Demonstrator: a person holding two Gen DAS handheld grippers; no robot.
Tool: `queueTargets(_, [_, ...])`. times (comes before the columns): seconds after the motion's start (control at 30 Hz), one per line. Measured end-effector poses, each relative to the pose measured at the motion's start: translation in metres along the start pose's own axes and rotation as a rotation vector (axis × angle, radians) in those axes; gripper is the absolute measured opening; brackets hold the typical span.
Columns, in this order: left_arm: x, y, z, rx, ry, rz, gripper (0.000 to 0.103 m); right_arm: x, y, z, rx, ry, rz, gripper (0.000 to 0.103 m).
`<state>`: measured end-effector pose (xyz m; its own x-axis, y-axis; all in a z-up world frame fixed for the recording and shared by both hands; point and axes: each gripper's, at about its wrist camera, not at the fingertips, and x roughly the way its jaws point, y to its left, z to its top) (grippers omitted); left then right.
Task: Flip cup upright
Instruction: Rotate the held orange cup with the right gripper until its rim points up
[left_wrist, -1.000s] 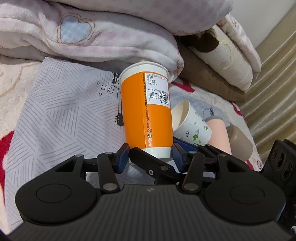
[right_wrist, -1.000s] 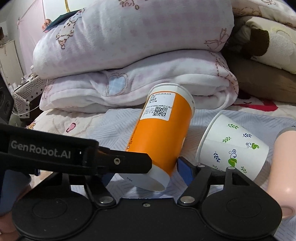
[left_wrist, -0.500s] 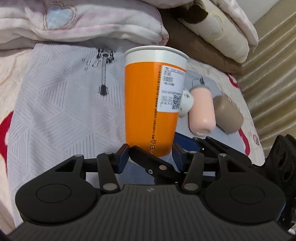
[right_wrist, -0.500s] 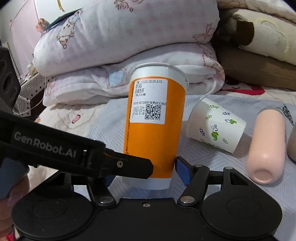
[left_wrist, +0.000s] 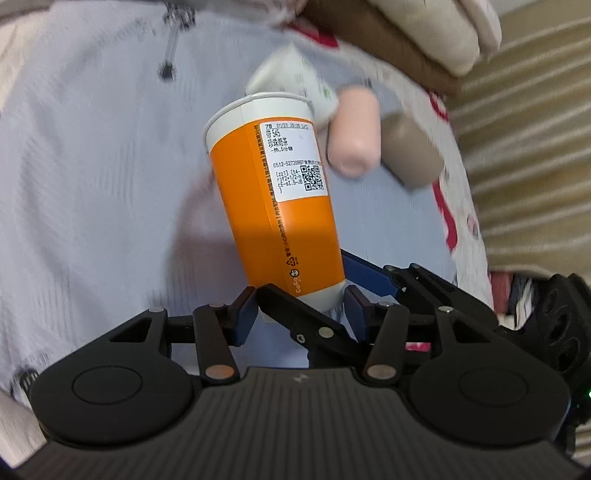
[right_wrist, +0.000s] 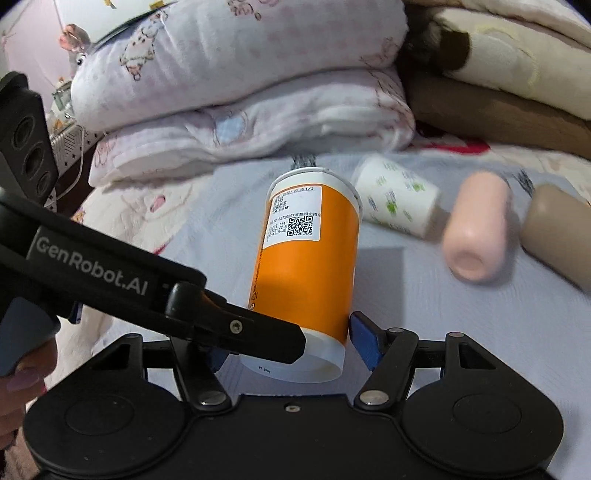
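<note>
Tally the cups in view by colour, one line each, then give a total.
Orange cup: 1
White cup with green print: 1
Pink cup: 1
Brown cup: 1
Total: 4

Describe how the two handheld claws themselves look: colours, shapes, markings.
Both are matte black. The left claw and right claw each have blue pads, linkage bars with silver rivets, and two round discs on a ribbed body. In the right wrist view, the left unit's side reads "GenRobot.AI" in white, above a blue-grey handle.
</note>
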<state>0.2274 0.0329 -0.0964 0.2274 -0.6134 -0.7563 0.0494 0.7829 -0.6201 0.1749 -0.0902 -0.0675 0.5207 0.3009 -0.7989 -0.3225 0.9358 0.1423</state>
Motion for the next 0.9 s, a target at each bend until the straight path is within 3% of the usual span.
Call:
queueTargets(0.13, [0.005,-0.006,-0.014,-0.002,0.051,-0.023,0.051,-0.014,0.01,-0.015,-0.033,0.022,-0.062,0.07])
queueTargets(0.3, [0.012,-0.015,-0.025,0.023,0.091,-0.002,0.049,-0.022,-0.001,-0.026,0.067,0.088,-0.052,0.07])
queueTargets(0.4, [0.018,-0.015,-0.024,0.032,0.111,0.015,0.049,-0.016,0.0,-0.026,0.057,0.134,-0.045,0.07])
queueTargets(0.5, [0.01,-0.018,-0.019,0.071,0.089,0.01,0.057,-0.018,-0.001,-0.025,0.057,0.141,-0.025,0.073])
queueTargets(0.57, [0.001,-0.018,-0.015,0.099,0.069,0.009,0.067,-0.024,-0.003,-0.021,0.058,0.122,-0.005,0.081])
queueTargets(0.63, [-0.006,-0.016,-0.01,0.118,0.038,0.002,0.071,-0.027,-0.007,-0.017,0.056,0.103,0.017,0.088])
queueTargets(0.9, [0.0,0.01,0.002,0.052,-0.062,-0.046,0.072,-0.008,-0.047,-0.007,0.224,0.12,0.07,0.088])
